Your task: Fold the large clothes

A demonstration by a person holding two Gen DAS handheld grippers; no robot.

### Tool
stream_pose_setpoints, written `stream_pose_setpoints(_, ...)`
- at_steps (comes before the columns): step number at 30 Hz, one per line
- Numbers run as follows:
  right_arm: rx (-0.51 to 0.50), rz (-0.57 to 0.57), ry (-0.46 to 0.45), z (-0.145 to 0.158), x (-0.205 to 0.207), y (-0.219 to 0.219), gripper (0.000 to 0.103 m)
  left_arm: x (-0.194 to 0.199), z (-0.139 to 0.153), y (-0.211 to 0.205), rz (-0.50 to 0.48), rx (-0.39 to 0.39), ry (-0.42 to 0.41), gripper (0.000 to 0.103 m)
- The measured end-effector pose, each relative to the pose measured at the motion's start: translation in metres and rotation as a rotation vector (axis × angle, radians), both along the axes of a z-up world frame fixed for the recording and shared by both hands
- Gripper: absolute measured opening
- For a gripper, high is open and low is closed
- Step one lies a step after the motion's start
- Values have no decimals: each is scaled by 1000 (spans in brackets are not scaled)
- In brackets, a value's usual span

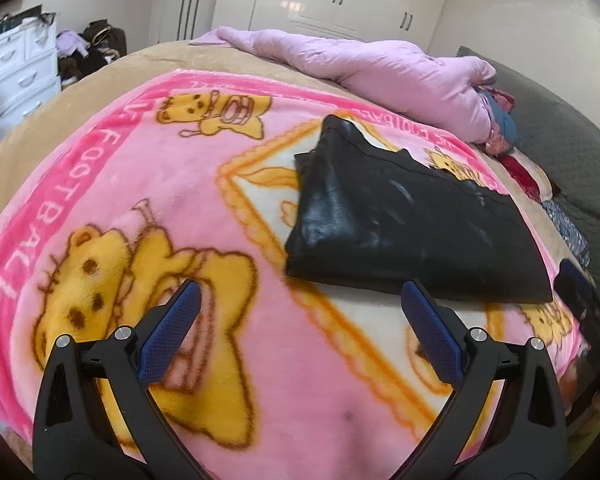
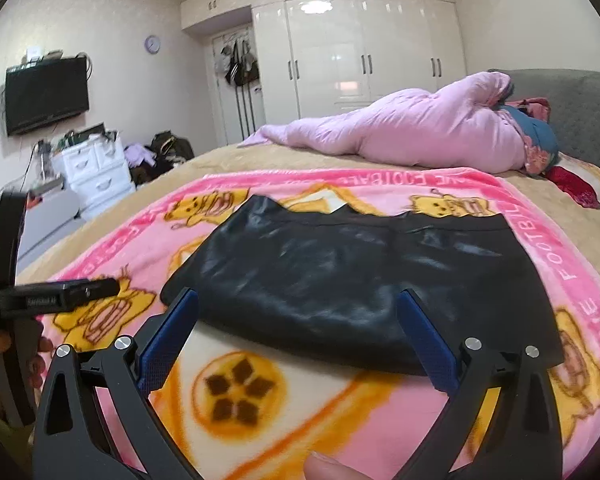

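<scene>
A folded black leather-like garment lies on a pink bear-print blanket on the bed. It also shows in the right wrist view. My left gripper is open and empty, just short of the garment's near edge and to its left. My right gripper is open and empty, its blue fingertips over the garment's near edge. The left gripper's body shows at the left of the right wrist view.
A pink quilt is bunched at the far side of the bed by a grey headboard. White drawers and piled clothes stand beyond the bed's left edge. White wardrobes line the far wall.
</scene>
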State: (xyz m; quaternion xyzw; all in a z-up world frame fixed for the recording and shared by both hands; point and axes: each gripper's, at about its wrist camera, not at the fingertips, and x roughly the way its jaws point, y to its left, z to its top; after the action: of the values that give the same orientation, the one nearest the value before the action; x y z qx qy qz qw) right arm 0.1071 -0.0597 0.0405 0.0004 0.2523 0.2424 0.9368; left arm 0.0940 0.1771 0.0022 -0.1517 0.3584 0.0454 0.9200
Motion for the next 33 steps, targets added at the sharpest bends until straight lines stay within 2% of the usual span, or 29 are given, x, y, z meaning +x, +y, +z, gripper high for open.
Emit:
stream_pose_setpoints(11,-175,98,60,-24,12,61,98,26,-14,24,37,-71,20,94)
stream_pose_setpoints(17,-254,97,75,-23,40,70,98,66,-19,31,-2,-187,63,94)
stream_pose_setpoints(19,-254,75,100,-22,54,65,98,82,-22,31,-26,-227,69,94)
stream_pose_setpoints(21,-246,42,113,-23,69,55,98,101,-28,30,-28,-235,95,94)
stream_pose_setpoints(23,-239,7,122,-23,78,45,97,116,-35,29,-28,-231,118,94)
stream_pose_setpoints(28,-150,-69,170,-27,95,8,97,153,-57,23,-74,-208,185,94)
stream_pose_setpoints(33,-120,-113,192,-31,101,-11,94,172,-75,30,-85,-311,170,94)
